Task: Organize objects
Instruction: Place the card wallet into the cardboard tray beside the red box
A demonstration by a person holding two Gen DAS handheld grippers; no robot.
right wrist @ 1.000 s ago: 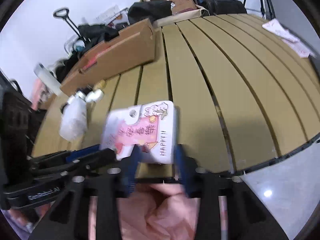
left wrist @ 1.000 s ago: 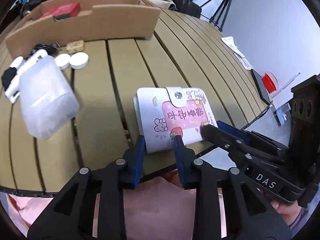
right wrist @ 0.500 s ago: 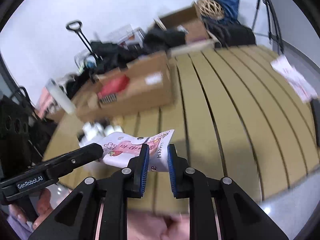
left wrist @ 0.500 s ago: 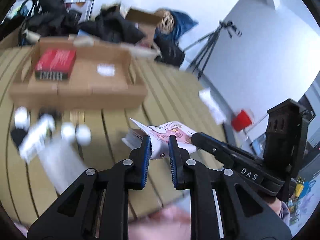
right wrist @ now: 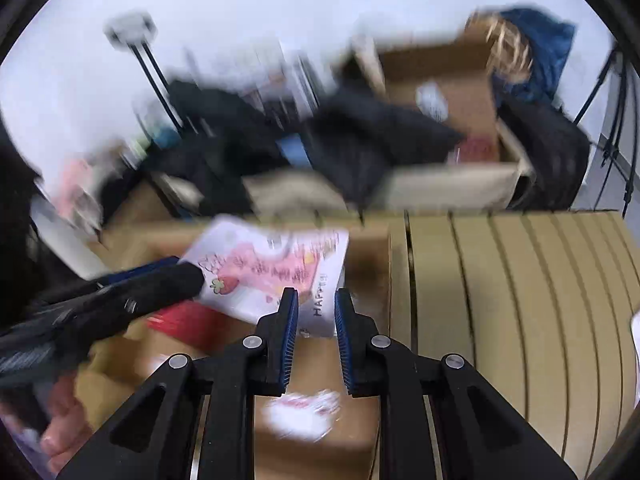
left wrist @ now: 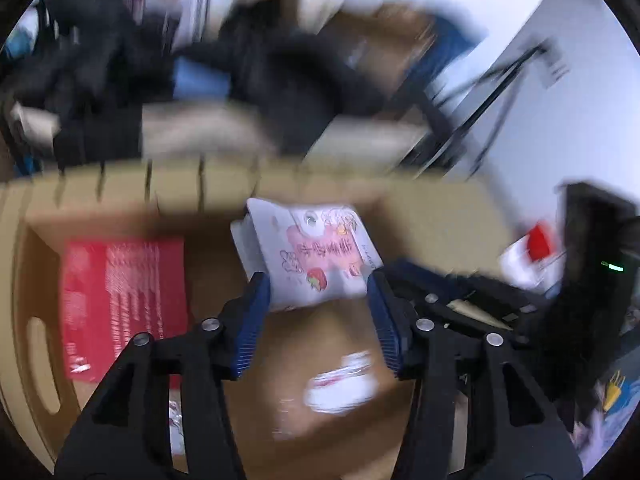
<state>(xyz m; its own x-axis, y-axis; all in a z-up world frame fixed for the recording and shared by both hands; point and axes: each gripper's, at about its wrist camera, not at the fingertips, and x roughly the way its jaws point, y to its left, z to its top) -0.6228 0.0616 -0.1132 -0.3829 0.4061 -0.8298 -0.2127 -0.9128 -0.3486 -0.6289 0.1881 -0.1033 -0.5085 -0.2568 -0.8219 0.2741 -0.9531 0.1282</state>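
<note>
A white and pink card wallet (left wrist: 316,256) with a cartoon strawberry hangs tilted above the open cardboard box (left wrist: 320,344). My left gripper (left wrist: 316,300) has its jaws opening; the wallet's near edge sits between the blue pads (left wrist: 256,300), which stand at its two sides. My right gripper (right wrist: 316,312) is shut on the wallet's (right wrist: 272,272) lower right corner, by the printed word. In the right wrist view the left gripper (right wrist: 188,280) reaches in at the wallet's left corner. In the left wrist view the right gripper (left wrist: 394,274) meets its right edge. Both views are blurred.
A flat red box (left wrist: 124,304) lies in the cardboard box's left half, and a white label (left wrist: 344,388) is on its floor. Slatted tan table (right wrist: 520,300) runs to the right. Dark bags, another carton (right wrist: 452,92) and a tripod crowd the back. A person's hand (right wrist: 64,420) shows lower left.
Both grippers carried the wallet from the table's near edge forward and up, over the cardboard box. The left jaws, pinched together half a second ago, have spread wide.
</note>
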